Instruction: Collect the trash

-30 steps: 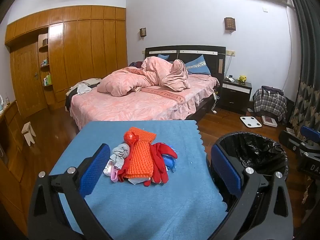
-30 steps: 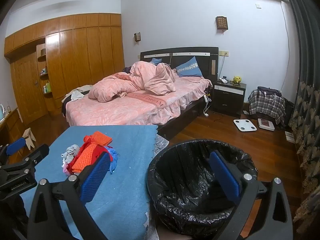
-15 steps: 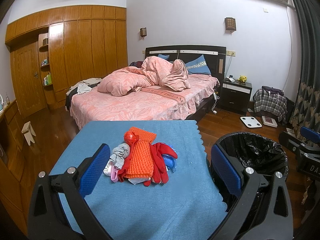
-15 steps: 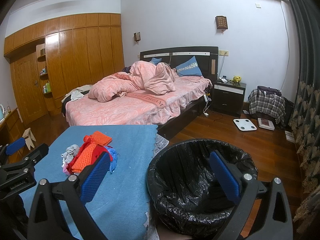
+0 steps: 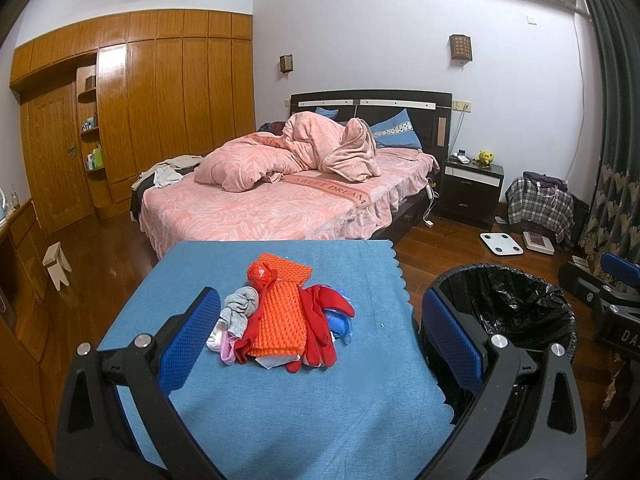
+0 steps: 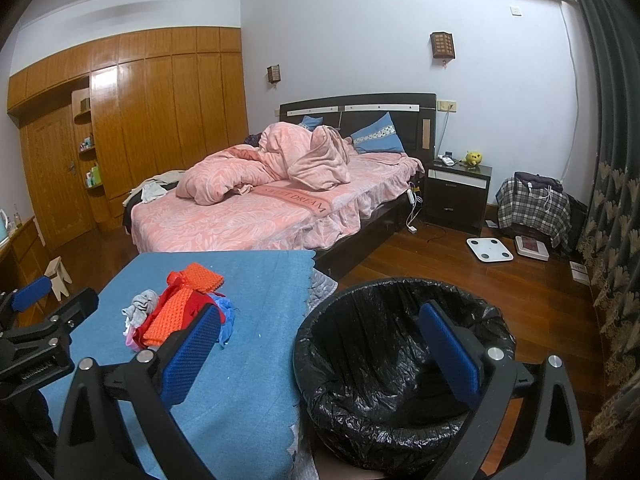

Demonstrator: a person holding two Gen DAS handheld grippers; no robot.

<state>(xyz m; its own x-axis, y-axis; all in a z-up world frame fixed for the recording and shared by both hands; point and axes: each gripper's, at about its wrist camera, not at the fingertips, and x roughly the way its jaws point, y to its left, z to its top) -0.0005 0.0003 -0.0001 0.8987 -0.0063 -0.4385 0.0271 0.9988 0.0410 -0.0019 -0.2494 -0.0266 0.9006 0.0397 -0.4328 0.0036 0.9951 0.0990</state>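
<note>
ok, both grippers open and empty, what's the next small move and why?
Probably ease the left gripper forward and down onto the heap of red, orange and grey scraps on the blue cloth-covered table. Its jaws are open and already frame the heap; the black-lined round bin waits beside the table.

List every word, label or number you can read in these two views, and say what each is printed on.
"SWEET DREAM": on the pink band across the bed cover.
"DA...": cut-off white letters on the right gripper body, left wrist view.
Embossed lettering on the left gripper body, right wrist view: too blurred to read.
Bottles on the wardrobe shelves: labels too small.
</note>
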